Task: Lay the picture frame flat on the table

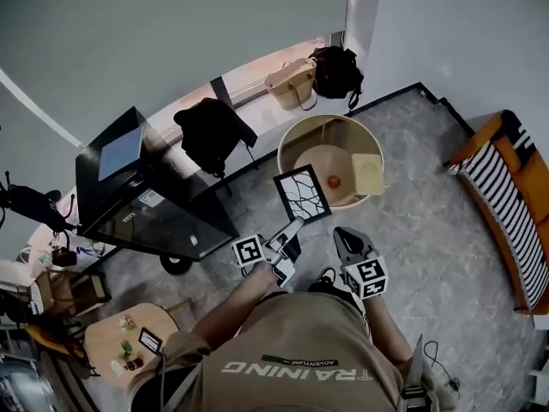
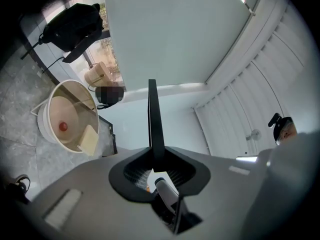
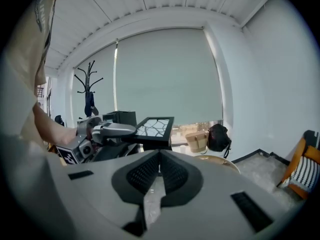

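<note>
In the head view, your left gripper (image 1: 294, 227) has the picture frame (image 1: 302, 194) pinched by its near lower edge. The frame is in the air at the near rim of the round table (image 1: 296, 140), tilted and not yet over the tabletop. A small red thing (image 1: 335, 179) and a beige pad (image 1: 367, 172) sit on the far part of the table, so the near part looks like the freer spot. Your right gripper (image 1: 341, 233) hangs just beside the frame without touching it.

In the left gripper view, the frame (image 2: 152, 119) shows edge-on as a thin dark bar rising from between the jaws, which are clamped on it. The table (image 2: 44, 119) lies off to the left.

In the right gripper view, the jaws are closed together with nothing between them. Ahead you see the frame (image 3: 155, 128), its patterned face up, carried by the left gripper (image 3: 107, 130).

The frame reads as stiff and fairly light, but gripped at one edge it will lever against the pads and could swing or slip. The face may be glazed, so treat it as fragile. Keep your hold on the dark moulding, never the face. If it sags, open the right jaws and steady the opposite edge.
</note>
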The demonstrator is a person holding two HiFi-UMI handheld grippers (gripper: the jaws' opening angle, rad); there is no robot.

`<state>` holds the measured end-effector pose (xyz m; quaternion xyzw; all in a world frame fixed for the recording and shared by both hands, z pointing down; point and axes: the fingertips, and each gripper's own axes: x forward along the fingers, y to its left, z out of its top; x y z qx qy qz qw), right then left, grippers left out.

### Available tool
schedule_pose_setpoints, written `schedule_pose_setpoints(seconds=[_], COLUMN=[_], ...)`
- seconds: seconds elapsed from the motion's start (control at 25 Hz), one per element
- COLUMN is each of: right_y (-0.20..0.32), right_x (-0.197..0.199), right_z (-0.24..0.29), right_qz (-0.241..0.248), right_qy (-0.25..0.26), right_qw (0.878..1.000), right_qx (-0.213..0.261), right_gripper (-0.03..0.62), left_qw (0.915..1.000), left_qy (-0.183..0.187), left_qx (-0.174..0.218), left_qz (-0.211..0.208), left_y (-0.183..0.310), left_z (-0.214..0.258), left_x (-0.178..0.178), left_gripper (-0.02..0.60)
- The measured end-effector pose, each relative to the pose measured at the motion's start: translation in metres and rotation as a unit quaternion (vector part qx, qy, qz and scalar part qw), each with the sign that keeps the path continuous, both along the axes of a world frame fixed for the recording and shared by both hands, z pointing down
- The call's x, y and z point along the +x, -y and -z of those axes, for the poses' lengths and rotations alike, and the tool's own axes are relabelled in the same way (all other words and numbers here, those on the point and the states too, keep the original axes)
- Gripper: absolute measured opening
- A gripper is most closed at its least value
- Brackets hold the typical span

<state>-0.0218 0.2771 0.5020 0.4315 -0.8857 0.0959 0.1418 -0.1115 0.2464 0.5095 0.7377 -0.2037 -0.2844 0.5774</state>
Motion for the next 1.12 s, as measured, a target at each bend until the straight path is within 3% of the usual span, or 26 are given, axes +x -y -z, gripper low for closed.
schedule_pose_setpoints(seconds=[0.28, 0.6, 0.88, 1.12], right_y=[0.051, 0.071, 0.084, 0.138], right_x=[0.049, 0.084, 0.075, 0.056], right_z=[0.005, -0.013, -0.019, -0.019], right_qz=[0.022, 0.011, 0.017, 0.016], right_qy=[0.011, 0.019, 0.012, 0.001], right_qw=[1.0, 1.0, 1.0, 1.0], right_qx=[0.009, -0.01, -0.014, -0.018], right_gripper=[0.008, 0.008, 0.008, 0.008], left_qw=[0.9997, 0.9999, 1.0, 0.9998], left_qy=[0.007, 0.002, 0.001, -0.014], left_qx=[0.01, -0.003, -0.003, -0.008], left_qz=[0.019, 0.014, 0.007, -0.008], left_y=[0.049, 0.066, 0.079, 0.135], left_z=[0.01, 0.007, -0.003, -0.012], left_x=[0.053, 0.077, 0.071, 0.063], left_gripper=[0.074, 0.074, 0.074, 0.074])
